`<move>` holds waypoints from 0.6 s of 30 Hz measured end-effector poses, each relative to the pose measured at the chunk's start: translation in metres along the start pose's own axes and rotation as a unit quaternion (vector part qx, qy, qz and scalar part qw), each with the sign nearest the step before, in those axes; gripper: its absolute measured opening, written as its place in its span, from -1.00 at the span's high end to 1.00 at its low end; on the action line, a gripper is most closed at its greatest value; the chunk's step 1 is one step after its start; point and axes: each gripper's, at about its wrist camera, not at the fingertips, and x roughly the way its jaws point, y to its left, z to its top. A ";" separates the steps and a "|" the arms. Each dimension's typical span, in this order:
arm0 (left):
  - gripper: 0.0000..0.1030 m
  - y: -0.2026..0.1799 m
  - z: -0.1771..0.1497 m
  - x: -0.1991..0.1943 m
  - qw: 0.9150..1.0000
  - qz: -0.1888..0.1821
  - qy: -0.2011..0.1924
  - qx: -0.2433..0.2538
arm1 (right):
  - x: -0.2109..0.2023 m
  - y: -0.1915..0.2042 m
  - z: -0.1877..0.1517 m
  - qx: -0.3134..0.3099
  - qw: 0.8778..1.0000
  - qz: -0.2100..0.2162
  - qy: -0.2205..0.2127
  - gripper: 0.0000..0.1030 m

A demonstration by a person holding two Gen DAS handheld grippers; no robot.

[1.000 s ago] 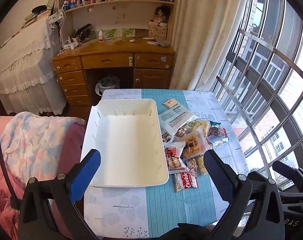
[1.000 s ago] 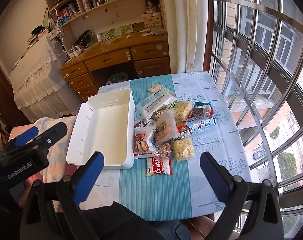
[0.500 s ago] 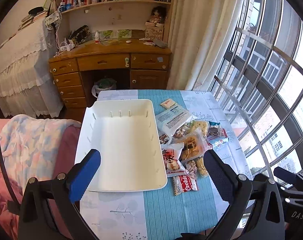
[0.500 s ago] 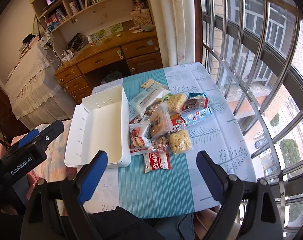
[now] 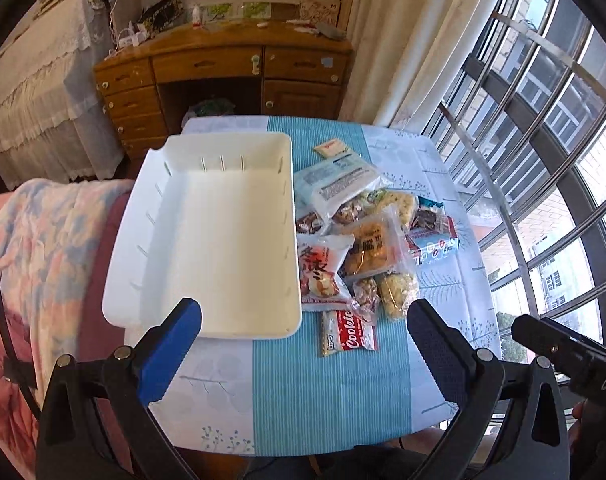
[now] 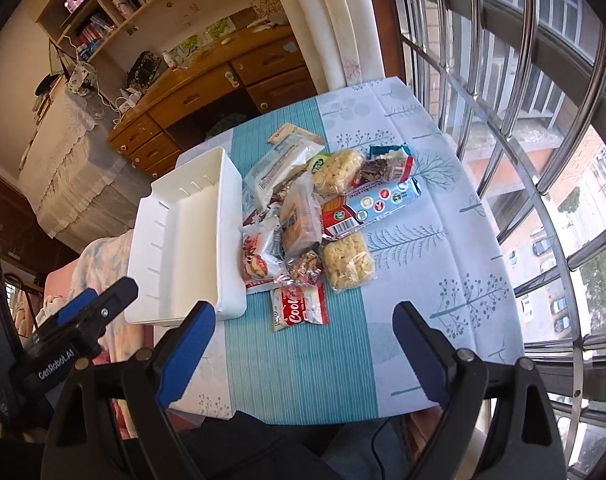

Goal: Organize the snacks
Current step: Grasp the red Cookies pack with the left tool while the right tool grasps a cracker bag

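Observation:
An empty white plastic bin (image 5: 223,240) (image 6: 183,240) sits on the left half of the small table. Right beside it lies a pile of wrapped snacks (image 5: 363,240) (image 6: 323,216), several packets deep. A red cookie packet (image 5: 349,334) (image 6: 301,308) lies nearest me, a blue biscuit roll (image 6: 373,204) farther right. My left gripper (image 5: 303,344) hangs open above the near table edge, in front of the bin's corner and the cookie packet. My right gripper (image 6: 303,344) is open too, nothing between its fingers, above the table in front of the cookie packet.
The table wears a teal and white cloth (image 5: 303,400). A blanket-covered seat (image 5: 43,260) stands at the left, barred windows (image 6: 523,120) close on the right. Behind are a wooden desk (image 5: 223,64) and curtain (image 5: 403,40). A person's lap shows below.
Both grippers have come down and closer to the table, so the bin and snacks look larger. The right gripper's fingers have narrowed a little. No snack has moved.

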 end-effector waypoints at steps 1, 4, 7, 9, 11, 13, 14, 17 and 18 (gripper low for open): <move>-0.99 -0.002 -0.002 0.002 1.000 0.003 0.003 -0.005 | 0.003 -0.005 0.003 0.000 1.000 0.004 0.006 -0.77; -0.98 -0.011 -0.008 0.015 1.000 0.016 0.017 -0.017 | 0.015 -0.021 0.014 0.002 0.999 0.018 0.026 -0.77; -0.98 -0.020 -0.017 0.026 0.999 0.029 0.027 -0.017 | 0.029 -0.036 0.024 0.002 0.998 0.036 0.050 -0.77; -0.98 -0.025 -0.025 0.035 0.999 0.040 0.033 -0.013 | 0.039 -0.041 0.028 0.002 0.997 0.043 0.066 -0.77; -0.98 -0.029 -0.030 0.042 0.998 0.045 0.037 -0.011 | 0.053 -0.046 0.033 0.005 0.995 0.048 0.088 -0.77; -0.99 -0.033 -0.036 0.052 0.998 0.048 0.046 -0.011 | 0.067 -0.051 0.037 0.011 0.993 0.046 0.112 -0.75; -0.99 -0.033 -0.039 0.055 0.997 0.050 0.049 -0.010 | 0.075 -0.055 0.039 0.014 0.991 0.045 0.124 -0.70; -0.98 -0.037 -0.048 0.070 0.997 0.062 0.051 0.003 | 0.095 -0.061 0.042 0.025 0.987 0.050 0.152 -0.69; -0.98 -0.039 -0.051 0.075 0.997 0.063 0.051 0.007 | 0.101 -0.062 0.043 0.027 0.986 0.048 0.160 -0.69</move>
